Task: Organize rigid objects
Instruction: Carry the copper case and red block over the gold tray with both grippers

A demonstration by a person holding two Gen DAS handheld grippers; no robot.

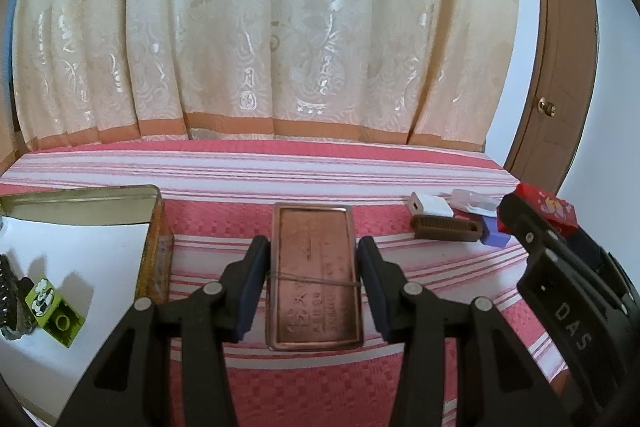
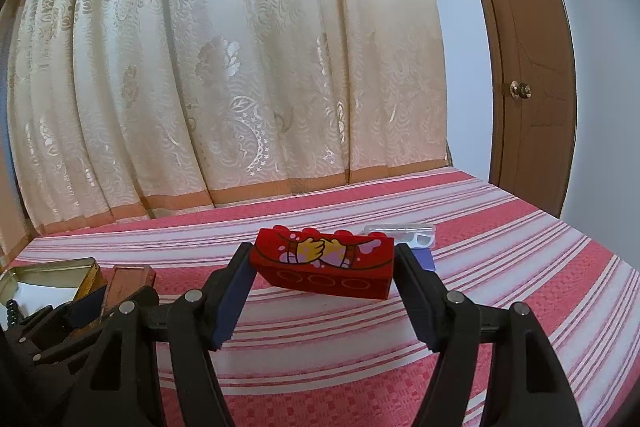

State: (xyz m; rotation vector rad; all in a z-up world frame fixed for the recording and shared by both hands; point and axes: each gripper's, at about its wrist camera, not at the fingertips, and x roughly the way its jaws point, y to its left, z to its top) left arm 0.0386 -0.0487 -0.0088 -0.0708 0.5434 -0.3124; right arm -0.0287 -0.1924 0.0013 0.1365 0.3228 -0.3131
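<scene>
Between my left claw's (image 1: 313,283) blue pads lies the copper tin lid (image 1: 314,277), flat on the pink striped bedspread (image 1: 320,383) with a thin band across its middle; both pads stand just beside its long edges, and I cannot tell whether they press it. That claw reaches forward, level and low over the cloth. To its left sits the open gold tin (image 1: 156,227) — inside it, a green toy block (image 1: 52,311) and something dark and coiled I cannot make out. Ahead to its right lie a brown comb (image 1: 446,228), a white adapter (image 1: 430,205) and a blue block (image 1: 496,237), close together. My right claw (image 2: 322,265) is clenched on the red toy brick (image 2: 324,263), held by its ends, tilted, above the bedspread; beyond it rests a clear plastic piece (image 2: 400,230). Cream curtain (image 2: 240,67) hangs ahead; a brown door (image 2: 528,87) stands right.
</scene>
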